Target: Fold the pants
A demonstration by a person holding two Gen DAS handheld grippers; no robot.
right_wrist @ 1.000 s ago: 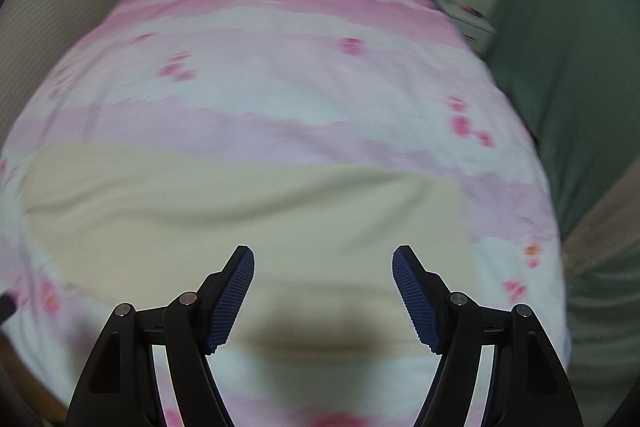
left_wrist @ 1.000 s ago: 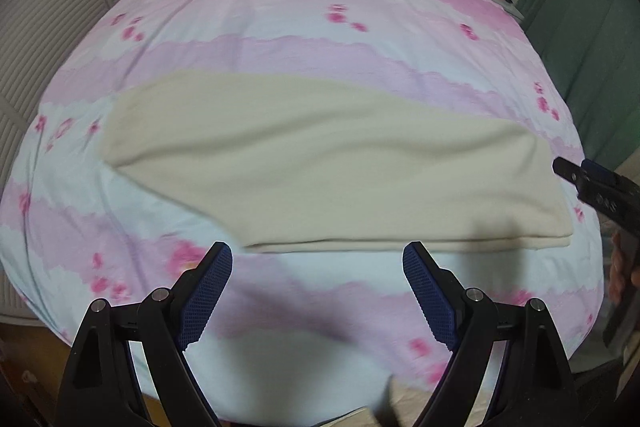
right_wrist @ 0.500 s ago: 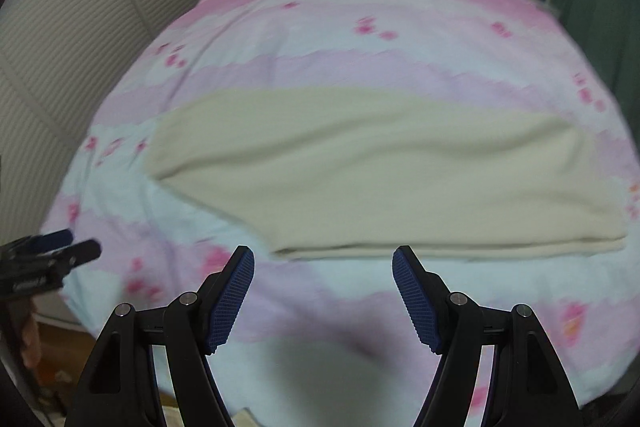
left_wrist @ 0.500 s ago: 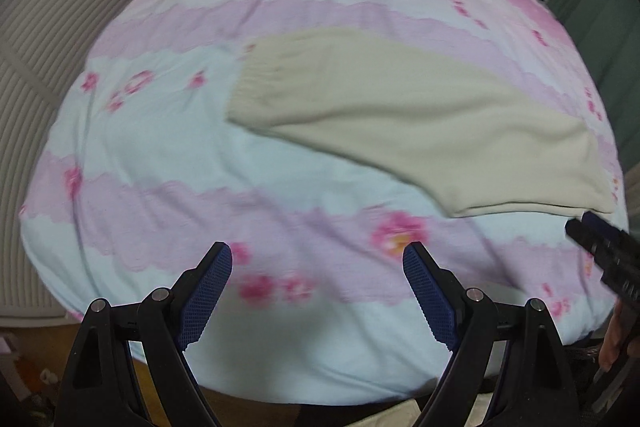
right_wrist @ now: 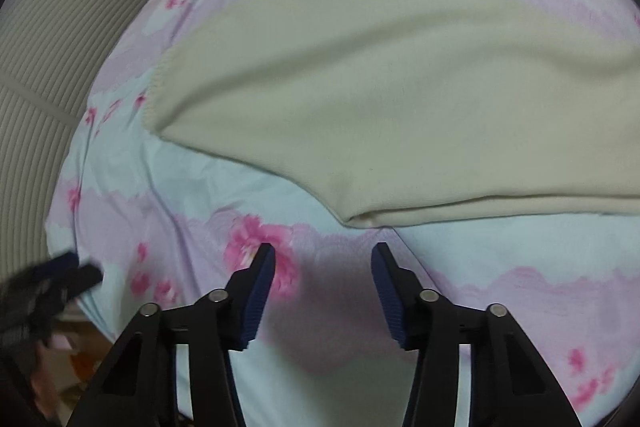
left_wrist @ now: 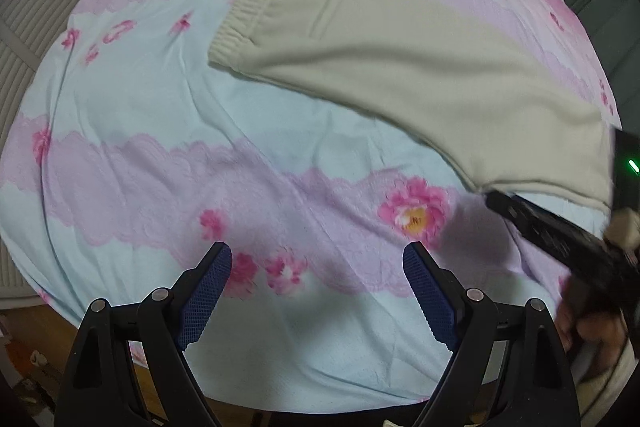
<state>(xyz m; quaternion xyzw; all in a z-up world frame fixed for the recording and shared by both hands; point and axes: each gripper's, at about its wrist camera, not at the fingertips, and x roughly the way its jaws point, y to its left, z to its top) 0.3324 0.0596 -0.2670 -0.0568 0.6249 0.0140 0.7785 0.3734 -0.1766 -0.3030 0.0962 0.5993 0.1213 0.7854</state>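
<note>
A bed covered with a bedspread banded in pink, lilac and pale blue and scattered with pink flowers fills both views; a ribbed pale wall panel is seen along its left side. The cream pants are laid flat across the bedspread, folded lengthwise so that the legs lie one on the other, with the elastic waistband towards the left and a slanted pocket seam visible near it. In the right wrist view the pants are spread across the upper half of the frame, and a doubled folded edge is shown just above the fingertips.

The left gripper is held over the near part of the bedspread, well apart from the pants, with its blue-padded fingers spread wide and nothing between them. The right gripper is held just short of the lower edge of the pants, above a large pink flower; its fingers are parted, though less widely, and nothing is held. The right gripper is also seen blurred at the right edge of the left wrist view, close to the lower corner of the pants.
</note>
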